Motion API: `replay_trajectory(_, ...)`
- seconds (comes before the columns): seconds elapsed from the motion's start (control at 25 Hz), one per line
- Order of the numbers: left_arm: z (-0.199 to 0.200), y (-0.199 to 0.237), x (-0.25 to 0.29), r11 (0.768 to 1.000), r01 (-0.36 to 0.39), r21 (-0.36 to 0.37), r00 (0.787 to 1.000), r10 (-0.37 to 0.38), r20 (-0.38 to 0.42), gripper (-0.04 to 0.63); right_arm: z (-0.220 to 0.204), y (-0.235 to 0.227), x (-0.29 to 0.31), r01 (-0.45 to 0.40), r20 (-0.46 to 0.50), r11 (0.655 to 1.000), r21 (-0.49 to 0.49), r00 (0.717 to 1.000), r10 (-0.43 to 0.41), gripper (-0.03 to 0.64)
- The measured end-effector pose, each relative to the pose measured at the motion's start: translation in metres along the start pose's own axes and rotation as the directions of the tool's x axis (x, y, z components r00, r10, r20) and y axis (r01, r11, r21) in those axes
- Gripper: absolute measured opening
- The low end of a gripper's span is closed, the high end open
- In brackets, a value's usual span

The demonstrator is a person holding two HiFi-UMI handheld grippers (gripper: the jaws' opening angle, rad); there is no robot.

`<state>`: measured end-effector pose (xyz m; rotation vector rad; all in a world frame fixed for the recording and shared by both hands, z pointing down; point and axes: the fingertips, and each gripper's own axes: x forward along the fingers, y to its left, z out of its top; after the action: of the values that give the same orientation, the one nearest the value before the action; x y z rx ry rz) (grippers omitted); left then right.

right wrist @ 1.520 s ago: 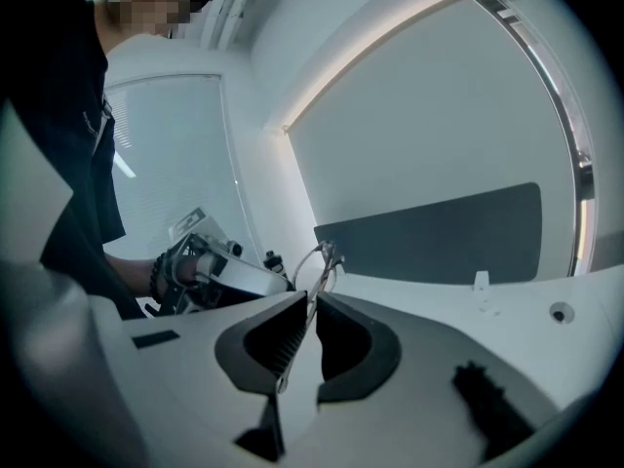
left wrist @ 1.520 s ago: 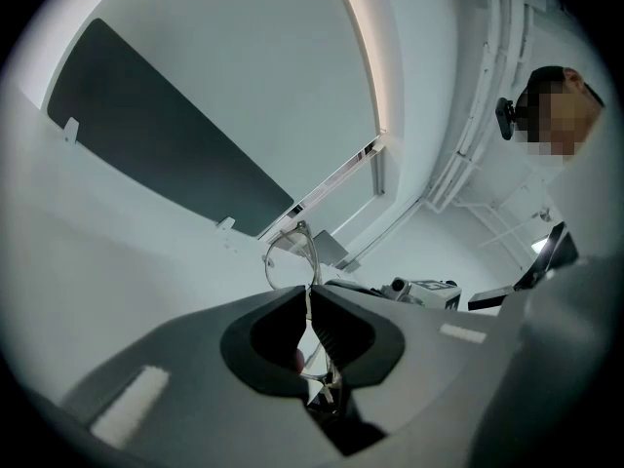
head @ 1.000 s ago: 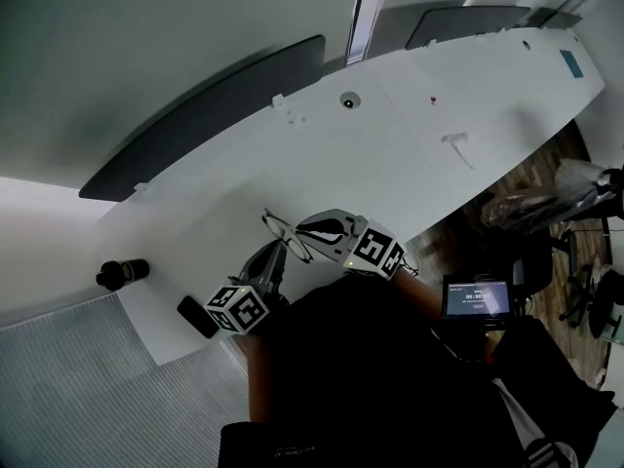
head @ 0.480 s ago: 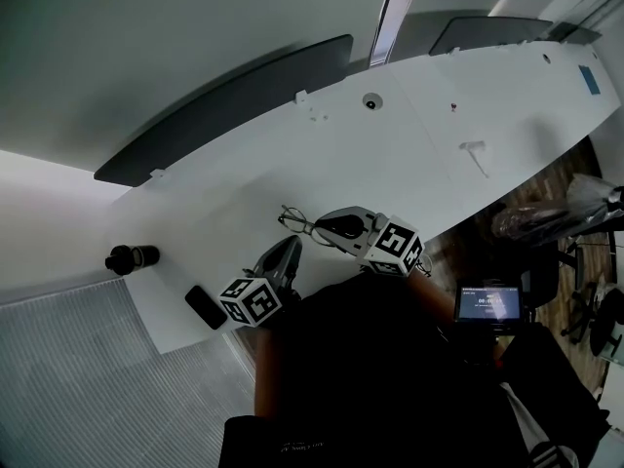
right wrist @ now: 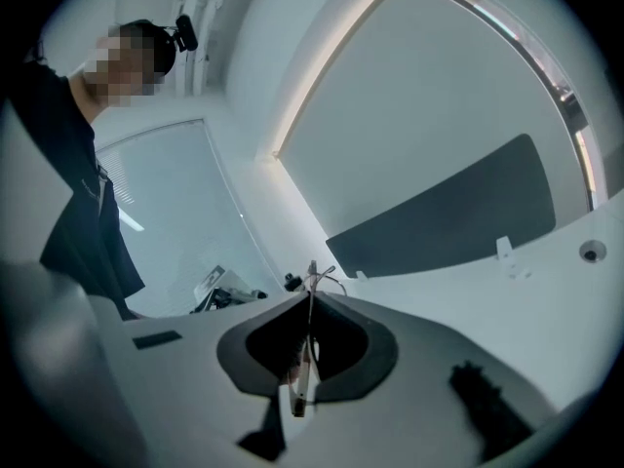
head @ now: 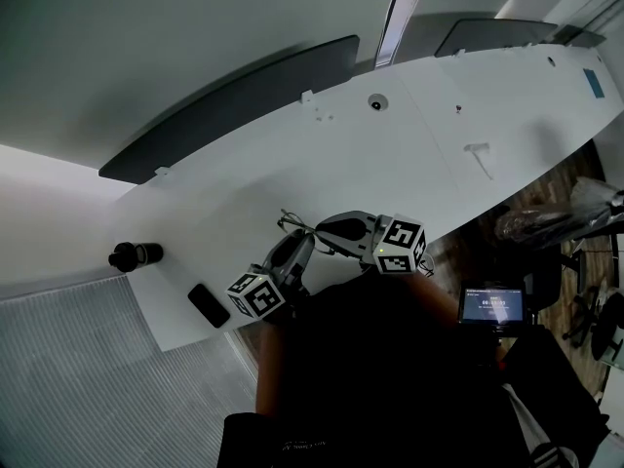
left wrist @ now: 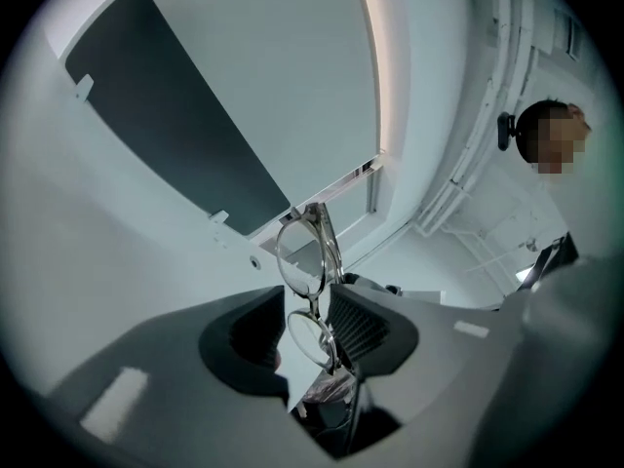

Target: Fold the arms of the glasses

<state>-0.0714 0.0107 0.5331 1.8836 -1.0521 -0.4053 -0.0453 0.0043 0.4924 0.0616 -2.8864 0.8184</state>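
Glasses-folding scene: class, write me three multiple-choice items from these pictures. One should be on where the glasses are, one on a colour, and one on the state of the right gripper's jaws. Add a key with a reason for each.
1. Where are the glasses?
A. on the floor
B. up between the left gripper and the right gripper
C. inside a case

2. What colour is the table top?
A. white
B. red
C. green

3. The right gripper's jaws are:
A. wide apart and empty
B. closed on an arm of the glasses
C. closed on a pen

Key
1 B: the lenses stand between the left gripper's jaws, which are opening, while the right gripper holds one arm.
2 A: the head view shows a plain white top.
3 B: the right gripper view shows its jaws together on the thin arm.
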Motion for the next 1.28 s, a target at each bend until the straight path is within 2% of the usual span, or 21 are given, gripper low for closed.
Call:
replay_trajectory(0.08,0.001,0.002,0.000,1.000,-0.014,0.010,1.000,0.014,0.012,0.094,-0.004,0.005,0.003,-0.012,-0.022,1.000,-0.009,1.000,0.012,0.018)
replay_trajectory(0.16,0.001,0.005,-0.001,0.999,-0.034,0.033,0.999,0.033,0.007,0.067,-0.006,0.009,0.006,-0.017,-0.030,1.000,-0.017,0.999,0.016,0.018)
replay_trajectory(0.28,0.000,0.008,-0.003,0.989,-0.105,0.105,0.993,0.109,-0.035,0.041,-0.009,0.011,0.009,-0.017,-0.038,0.999,-0.032,0.999,0.016,0.018)
replay_trajectory(0.36,0.000,0.011,-0.004,0.971,-0.165,0.174,0.981,0.180,-0.069,0.039,-0.010,0.010,0.009,-0.010,-0.041,0.999,-0.034,0.999,0.008,0.018)
replay_trajectory(0.52,0.000,0.019,-0.007,0.916,-0.252,0.314,0.947,0.300,-0.115,0.037,-0.011,0.007,0.007,0.001,-0.057,0.999,-0.033,0.998,-0.003,0.018)
replay_trajectory(0.72,-0.002,0.022,-0.008,0.879,-0.271,0.393,0.926,0.349,-0.143,0.037,-0.013,0.007,0.007,0.006,-0.075,0.999,-0.047,0.997,-0.009,0.018)
replay_trajectory(1.0,-0.004,0.025,-0.009,0.806,-0.292,0.515,0.892,0.423,-0.157,0.037,-0.016,0.005,0.005,0.013,-0.086,0.998,-0.060,0.996,-0.019,0.018)
replay_trajectory(1.28,-0.008,0.036,-0.013,0.788,-0.298,0.539,0.873,0.453,-0.179,0.037,-0.018,0.001,0.002,0.025,-0.112,0.996,-0.088,0.993,-0.035,0.018)
